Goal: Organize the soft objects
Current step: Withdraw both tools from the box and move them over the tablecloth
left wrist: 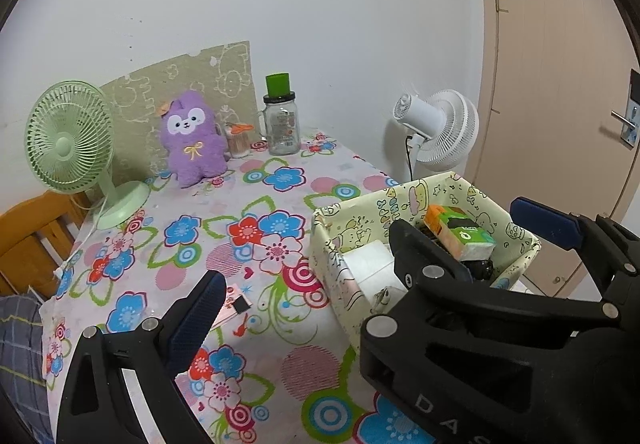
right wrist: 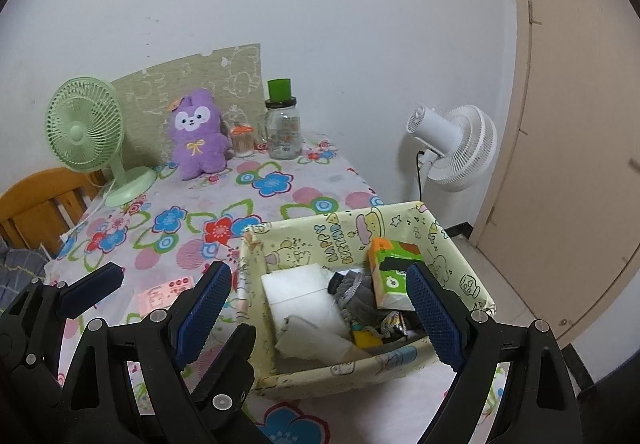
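A purple plush toy (left wrist: 193,140) sits upright at the back of the flowered table, also in the right wrist view (right wrist: 198,136). A pale yellow cartoon-print box (right wrist: 360,232) stands at the table's right front, holding a white tissue pack (right wrist: 300,292), grey socks (right wrist: 354,294) and an orange-green tissue packet (right wrist: 390,268); the box also shows in the left wrist view (left wrist: 360,212). My left gripper (left wrist: 372,268) is open and empty beside the box. My right gripper (right wrist: 320,320) is open and empty, its fingers straddling the box's near side.
A green desk fan (left wrist: 68,148) stands at the back left, a glass jar with a green lid (left wrist: 282,124) and a toothpick holder (left wrist: 238,142) at the back. A white fan (left wrist: 438,132) stands beyond the table's right edge near a door. A pink card (right wrist: 166,292) lies on the cloth.
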### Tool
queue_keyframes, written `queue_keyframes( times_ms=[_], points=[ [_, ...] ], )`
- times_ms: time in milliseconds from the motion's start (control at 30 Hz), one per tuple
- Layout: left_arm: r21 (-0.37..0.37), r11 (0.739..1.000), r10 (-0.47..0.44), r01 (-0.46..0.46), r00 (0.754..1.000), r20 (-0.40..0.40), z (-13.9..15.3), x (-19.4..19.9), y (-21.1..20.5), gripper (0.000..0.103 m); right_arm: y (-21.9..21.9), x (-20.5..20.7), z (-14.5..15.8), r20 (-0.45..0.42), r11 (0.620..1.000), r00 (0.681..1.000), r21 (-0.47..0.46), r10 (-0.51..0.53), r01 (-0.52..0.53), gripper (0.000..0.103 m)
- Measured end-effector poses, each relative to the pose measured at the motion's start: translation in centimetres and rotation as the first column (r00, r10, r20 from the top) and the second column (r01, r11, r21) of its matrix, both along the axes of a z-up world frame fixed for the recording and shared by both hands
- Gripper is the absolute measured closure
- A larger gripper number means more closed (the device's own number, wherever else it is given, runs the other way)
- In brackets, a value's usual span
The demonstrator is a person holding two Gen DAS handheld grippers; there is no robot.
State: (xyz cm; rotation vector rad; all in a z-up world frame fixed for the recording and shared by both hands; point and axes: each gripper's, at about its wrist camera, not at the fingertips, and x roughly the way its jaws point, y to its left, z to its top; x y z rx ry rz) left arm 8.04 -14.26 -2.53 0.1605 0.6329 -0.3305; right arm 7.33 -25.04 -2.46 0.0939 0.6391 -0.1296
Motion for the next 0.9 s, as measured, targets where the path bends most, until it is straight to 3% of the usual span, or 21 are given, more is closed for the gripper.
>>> queue_keyframes(
  times_ms=[900],
  points=[
    [-0.005,0.996,0.088,-0.088,0.995,0.044,1.1,-3.0,6.7,0.003,6.8,-2.6,1.8,0.047,0.994,0.993,-0.023,0.105,-0.104,0.012]
  ],
)
